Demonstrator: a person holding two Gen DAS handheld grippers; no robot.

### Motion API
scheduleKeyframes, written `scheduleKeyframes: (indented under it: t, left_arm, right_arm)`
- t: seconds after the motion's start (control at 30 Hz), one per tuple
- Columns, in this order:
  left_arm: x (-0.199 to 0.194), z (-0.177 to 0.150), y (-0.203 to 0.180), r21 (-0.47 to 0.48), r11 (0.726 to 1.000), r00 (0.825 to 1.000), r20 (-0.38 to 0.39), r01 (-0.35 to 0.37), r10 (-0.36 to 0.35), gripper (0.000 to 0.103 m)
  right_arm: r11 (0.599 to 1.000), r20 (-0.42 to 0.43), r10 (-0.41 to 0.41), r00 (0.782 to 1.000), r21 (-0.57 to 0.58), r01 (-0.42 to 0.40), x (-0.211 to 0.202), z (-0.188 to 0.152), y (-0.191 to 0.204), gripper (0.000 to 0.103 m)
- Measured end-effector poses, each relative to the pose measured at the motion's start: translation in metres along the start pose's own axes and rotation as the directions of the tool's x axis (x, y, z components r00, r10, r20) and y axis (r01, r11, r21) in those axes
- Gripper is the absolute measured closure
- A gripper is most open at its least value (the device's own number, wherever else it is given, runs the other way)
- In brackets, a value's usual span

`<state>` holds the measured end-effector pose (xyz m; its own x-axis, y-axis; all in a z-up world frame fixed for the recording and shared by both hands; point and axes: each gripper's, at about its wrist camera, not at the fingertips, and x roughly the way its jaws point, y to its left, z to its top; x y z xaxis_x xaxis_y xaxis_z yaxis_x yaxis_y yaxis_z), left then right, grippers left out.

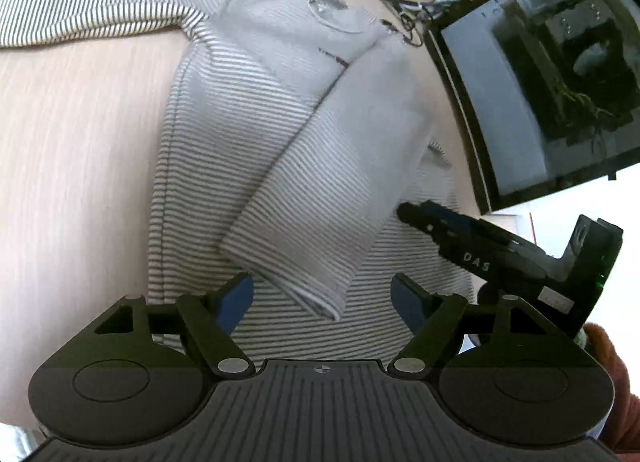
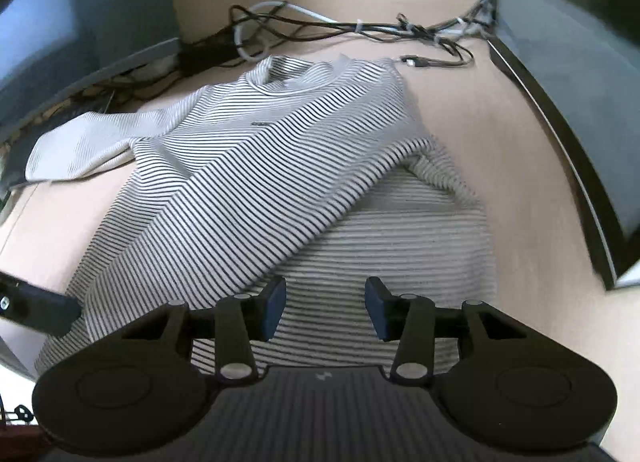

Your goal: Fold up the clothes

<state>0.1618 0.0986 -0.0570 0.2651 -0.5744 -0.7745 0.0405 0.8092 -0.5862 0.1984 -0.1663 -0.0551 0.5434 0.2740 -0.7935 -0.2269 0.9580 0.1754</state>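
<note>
In the left wrist view the striped shirt [image 1: 224, 150] lies flat on the wooden table [image 1: 68, 134], one sleeve folded diagonally across its body toward 6 o'clock and the other stretched out to 10 o'clock, while the left gripper [image 1: 322, 298] hovers over the cuff with jaws spread wide and empty; the right gripper [image 1: 472, 238] reaches in from 4 o'clock. In the right wrist view the right gripper [image 2: 326, 308] hangs over the shirt's lower body, jaws wide apart and holding nothing, with cables [image 2: 340, 28] at 12 o'clock.

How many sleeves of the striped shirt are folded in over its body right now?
1. One sleeve lies folded diagonally across the striped shirt; the other sleeve is spread out sideways on the table. Both tools are open above it.
</note>
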Motion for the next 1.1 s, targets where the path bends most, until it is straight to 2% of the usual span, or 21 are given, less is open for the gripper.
scheduleKeyframes:
  t: [0.1,0.17,0.23,0.27,0.3,0.33,0.37,0.47,0.57,0.6,0.73,0.83,1.0,1.03,1.07,1.1]
  left_arm:
    - [0.008,0.000,0.006,-0.043,0.998,0.999,-0.016,0.041,-0.042,0.022]
    - [0.016,0.002,0.015,-0.120,0.988,0.995,-0.015,0.097,-0.100,0.022]
    - [0.021,0.004,0.019,-0.155,0.982,0.994,0.007,0.106,-0.106,0.025]
    - [0.022,0.005,0.019,-0.158,0.982,0.994,0.026,0.107,-0.104,0.031]
    - [0.022,0.006,0.019,-0.161,0.981,0.994,0.045,0.107,-0.101,0.059]
    - [0.021,0.009,0.015,-0.123,0.989,0.995,0.067,0.080,-0.072,0.084]
    - [0.020,0.012,0.010,-0.086,0.995,0.995,0.089,0.052,-0.044,0.085]
    - [0.012,0.028,-0.003,-0.004,0.998,0.988,0.139,0.063,-0.062,0.087]
    - [-0.004,0.052,-0.023,0.085,0.995,0.972,0.224,0.059,-0.077,0.091]
    - [-0.010,0.061,-0.030,0.113,0.992,0.963,0.255,0.058,-0.085,0.091]
    - [-0.041,0.096,-0.060,0.215,0.975,0.919,0.373,0.050,-0.130,0.093]
    - [-0.048,0.118,-0.085,0.276,0.961,0.898,0.414,0.034,-0.151,0.098]
    - [-0.059,0.155,-0.127,0.372,0.928,0.857,0.478,0.000,-0.191,0.098]
    - [-0.059,0.160,-0.133,0.381,0.924,0.852,0.490,-0.019,-0.185,0.098]
    - [-0.060,0.165,-0.138,0.390,0.920,0.846,0.502,-0.037,-0.179,0.098]
    - [-0.062,0.169,-0.140,0.393,0.918,0.840,0.513,-0.045,-0.178,0.098]
  right_arm:
    - [1.000,0.002,0.001,1.000,0.010,-0.001,-0.004,-0.002,0.000,0.052]
    - [1.000,0.000,0.005,1.000,0.006,-0.005,-0.001,-0.001,0.003,0.045]
    - [1.000,-0.002,-0.002,1.000,-0.004,0.002,0.000,0.000,0.006,0.043]
    - [1.000,-0.004,-0.007,1.000,-0.014,0.007,-0.001,-0.001,0.008,0.043]
    - [1.000,-0.005,-0.011,1.000,-0.021,0.011,-0.002,-0.002,0.009,0.043]
    - [1.000,-0.006,-0.014,1.000,-0.028,0.013,-0.004,-0.002,0.009,0.043]
    - [0.999,-0.003,-0.020,1.000,-0.037,0.020,-0.007,-0.003,0.010,0.043]
    - [0.986,0.055,-0.068,0.996,-0.152,0.075,-0.023,-0.005,0.016,0.043]
    - [0.923,0.135,-0.133,0.982,-0.344,0.172,-0.033,-0.005,0.025,0.043]
    - [0.903,0.152,-0.158,0.976,-0.377,0.205,-0.031,-0.002,0.024,0.043]
    - [0.847,0.207,-0.261,0.943,-0.420,0.327,-0.013,0.016,0.012,0.043]
    - [0.801,0.230,-0.300,0.926,-0.466,0.376,0.006,0.030,0.004,0.043]
    - [0.787,0.252,-0.303,0.919,-0.478,0.390,0.042,0.050,-0.003,0.044]
    - [0.779,0.256,-0.303,0.918,-0.489,0.394,0.047,0.053,-0.004,0.047]
    - [0.770,0.261,-0.304,0.916,-0.499,0.398,0.052,0.055,-0.006,0.070]
    - [0.767,0.274,-0.320,0.907,-0.487,0.418,0.054,0.060,-0.009,0.083]
